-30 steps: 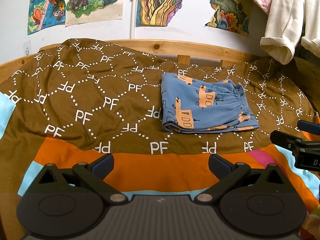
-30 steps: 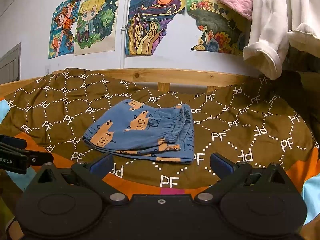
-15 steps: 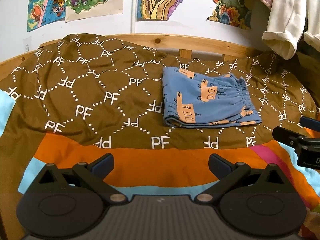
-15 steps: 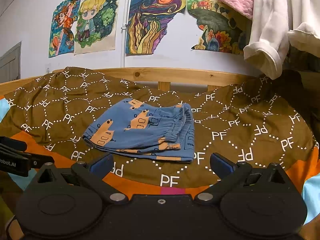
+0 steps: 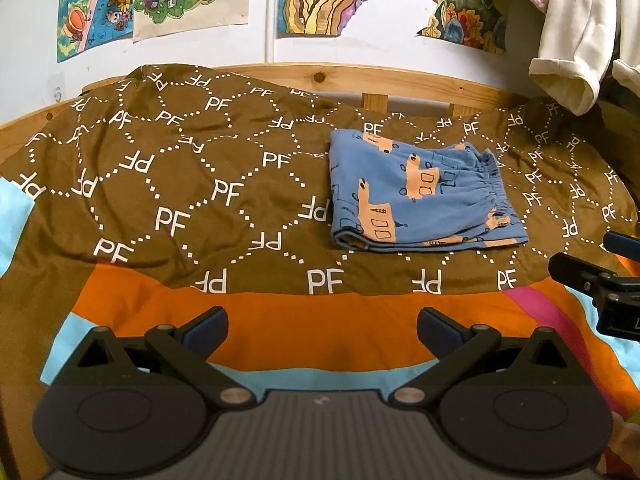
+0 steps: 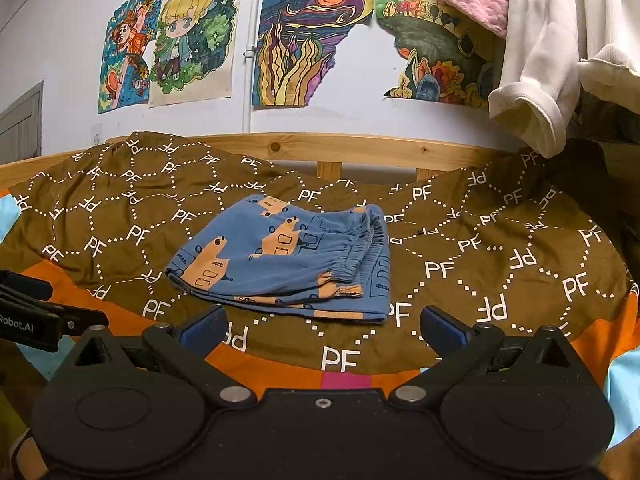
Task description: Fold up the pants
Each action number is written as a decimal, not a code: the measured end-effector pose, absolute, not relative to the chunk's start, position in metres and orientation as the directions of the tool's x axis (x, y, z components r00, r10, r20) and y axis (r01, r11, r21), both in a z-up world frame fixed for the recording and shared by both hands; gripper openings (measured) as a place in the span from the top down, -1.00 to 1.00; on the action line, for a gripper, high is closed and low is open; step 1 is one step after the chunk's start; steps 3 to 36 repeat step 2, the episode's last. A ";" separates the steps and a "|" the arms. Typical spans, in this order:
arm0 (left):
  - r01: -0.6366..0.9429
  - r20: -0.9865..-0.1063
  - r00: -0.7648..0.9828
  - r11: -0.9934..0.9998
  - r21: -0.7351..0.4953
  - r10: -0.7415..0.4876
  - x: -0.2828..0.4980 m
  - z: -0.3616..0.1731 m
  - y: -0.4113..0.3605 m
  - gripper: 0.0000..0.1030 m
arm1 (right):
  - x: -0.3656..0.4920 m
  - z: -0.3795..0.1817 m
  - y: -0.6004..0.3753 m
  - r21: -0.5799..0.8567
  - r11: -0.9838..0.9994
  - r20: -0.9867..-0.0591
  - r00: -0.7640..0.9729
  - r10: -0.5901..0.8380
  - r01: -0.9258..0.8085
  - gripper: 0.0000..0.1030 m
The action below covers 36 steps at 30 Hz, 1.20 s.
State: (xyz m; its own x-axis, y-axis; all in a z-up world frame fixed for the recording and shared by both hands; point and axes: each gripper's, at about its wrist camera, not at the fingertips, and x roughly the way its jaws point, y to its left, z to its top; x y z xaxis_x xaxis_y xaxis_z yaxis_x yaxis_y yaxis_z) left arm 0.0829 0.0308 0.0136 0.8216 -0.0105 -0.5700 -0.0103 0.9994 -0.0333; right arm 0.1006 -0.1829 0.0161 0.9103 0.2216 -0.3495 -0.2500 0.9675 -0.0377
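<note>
- Pants [image 5: 424, 196] folded into a flat blue packet with orange print; lying on the brown quilt [image 5: 180, 184] of the bed, waistband to the right
- Left gripper [image 5: 322, 326] near the quilt's front edge, well short of the pants; fingers [image 5: 206, 326] spread, holding nothing
- Right gripper [image 6: 322, 326] just before the pants; fingers [image 6: 442, 326] spread, empty
- Wooden rail [image 6: 340, 148] behind the quilt; drawings [image 6: 304, 36] on the wall; white garment [image 6: 548, 60] hanging at right
</note>
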 end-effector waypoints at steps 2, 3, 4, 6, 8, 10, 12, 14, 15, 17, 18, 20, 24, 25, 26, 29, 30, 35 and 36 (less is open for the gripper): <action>-0.011 -0.570 0.822 0.999 -0.032 -0.009 0.083 0.014 0.031 -0.99 | 0.100 0.016 -0.183 -0.039 0.967 -0.350 0.910 0.222 -0.251 -0.99; -0.011 -0.570 0.822 0.999 -0.032 -0.009 0.083 0.014 0.031 -0.99 | 0.100 0.016 -0.183 -0.039 0.967 -0.350 0.910 0.222 -0.251 -0.99; -0.011 -0.570 0.822 0.999 -0.032 -0.009 0.083 0.014 0.031 -0.99 | 0.100 0.016 -0.183 -0.039 0.967 -0.350 0.910 0.222 -0.251 -0.99; -0.011 -0.570 0.822 0.999 -0.032 -0.009 0.083 0.014 0.031 -0.99 | 0.100 0.016 -0.183 -0.039 0.967 -0.350 0.910 0.222 -0.251 -0.99; -0.011 -0.570 0.822 0.999 -0.032 -0.009 0.083 0.014 0.031 -0.99 | 0.100 0.016 -0.183 -0.039 0.967 -0.350 0.910 0.222 -0.251 -0.99; -0.011 -0.570 0.822 0.999 -0.032 -0.009 0.083 0.014 0.031 -0.99 | 0.100 0.016 -0.183 -0.039 0.967 -0.350 0.910 0.222 -0.251 -0.99; -0.011 -0.570 0.822 0.999 -0.032 -0.009 0.083 0.014 0.031 -0.99 | 0.100 0.016 -0.183 -0.039 0.967 -0.350 0.910 0.222 -0.251 -0.99; -0.011 -0.570 0.822 0.999 -0.032 -0.009 0.083 0.014 0.031 -0.99 | 0.100 0.016 -0.183 -0.039 0.967 -0.350 0.910 0.222 -0.251 -0.99; -0.011 -0.570 0.822 0.999 -0.032 -0.009 0.083 0.014 0.031 -0.99 | 0.100 0.016 -0.183 -0.039 0.967 -0.350 0.910 0.222 -0.251 -0.99; -0.011 -0.570 0.822 0.999 -0.032 -0.009 0.083 0.014 0.031 -0.99 | 0.100 0.016 -0.183 -0.039 0.967 -0.350 0.910 0.222 -0.251 -0.99; -0.011 -0.570 0.822 0.999 -0.032 -0.009 0.083 0.014 0.031 -0.99 | 0.100 0.016 -0.183 -0.039 0.967 -0.350 0.910 0.222 -0.251 -0.99; -0.011 -0.570 0.822 0.999 -0.032 -0.009 0.083 0.014 0.031 -0.99 | 0.100 0.016 -0.183 -0.039 0.967 -0.350 0.910 0.222 -0.251 -0.99; -0.011 -0.570 0.822 0.999 -0.032 -0.009 0.083 0.014 0.031 -0.99 | 0.100 0.016 -0.183 -0.039 0.967 -0.350 0.910 0.222 -0.251 -0.99; -0.011 -0.570 0.822 0.999 -0.032 -0.009 0.083 0.014 0.031 -0.99 | 0.100 0.016 -0.183 -0.039 0.967 -0.350 0.910 0.222 -0.251 -0.99; -0.011 -0.570 0.822 0.999 -0.032 -0.009 0.083 0.014 0.031 -0.99 | 0.100 0.016 -0.183 -0.039 0.967 -0.350 0.910 0.222 -0.251 -0.99; -0.011 -0.570 0.822 0.999 -0.032 -0.009 0.083 0.014 0.031 -0.99 | 0.100 0.016 -0.183 -0.039 0.967 -0.350 0.910 0.222 -0.251 -0.99; -0.011 -0.570 0.822 0.999 -0.032 -0.009 0.083 0.014 0.031 -0.99 | 0.100 0.016 -0.183 -0.039 0.967 -0.350 0.910 0.222 -0.251 -0.99; -0.011 -0.570 0.822 0.999 -0.032 -0.009 0.083 0.014 0.031 -0.99 | 0.100 0.016 -0.183 -0.039 0.967 -0.350 0.910 0.222 -0.251 -0.99; -0.011 -0.570 0.822 0.999 -0.032 -0.009 0.083 0.014 0.031 -0.99 | 0.100 0.016 -0.183 -0.039 0.967 -0.350 0.910 0.222 -0.251 -0.99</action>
